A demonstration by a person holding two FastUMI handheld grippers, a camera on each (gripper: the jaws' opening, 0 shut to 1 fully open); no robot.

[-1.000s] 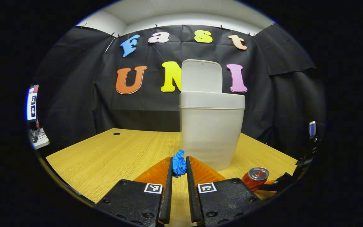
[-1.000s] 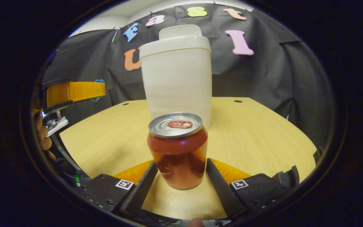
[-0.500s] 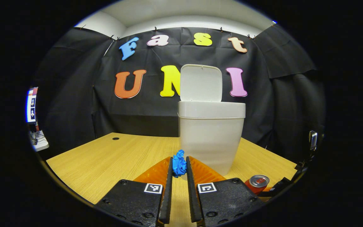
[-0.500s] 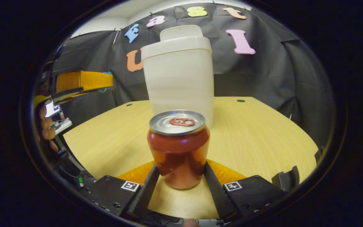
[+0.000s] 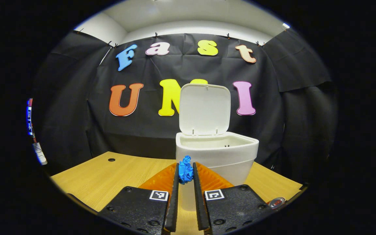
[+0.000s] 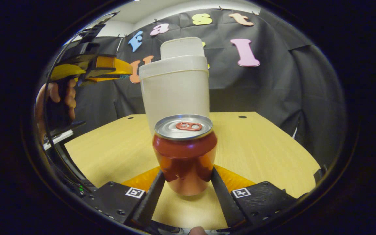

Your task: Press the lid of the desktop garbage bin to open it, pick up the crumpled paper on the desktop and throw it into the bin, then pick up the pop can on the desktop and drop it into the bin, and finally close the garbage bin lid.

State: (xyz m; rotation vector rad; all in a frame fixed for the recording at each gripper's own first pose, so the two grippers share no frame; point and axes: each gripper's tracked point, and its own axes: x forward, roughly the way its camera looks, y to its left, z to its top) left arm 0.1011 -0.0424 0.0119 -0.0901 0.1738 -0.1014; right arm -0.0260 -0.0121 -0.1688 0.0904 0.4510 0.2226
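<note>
Raised since the earlier frame, left claw [image 5: 185, 172], pinched shut on blue crumpled paper [image 5: 185, 168], faces the open garbage bin [image 5: 217, 156] just ahead and below; right claw [image 6: 188, 182] clasps the pop can [image 6: 185, 152].

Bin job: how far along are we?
Done: the bin's lid stands open. In hand: the left gripper holds the blue crumpled paper near the bin; the right gripper grips the pop can. Left: drop both in, close lid.
</note>
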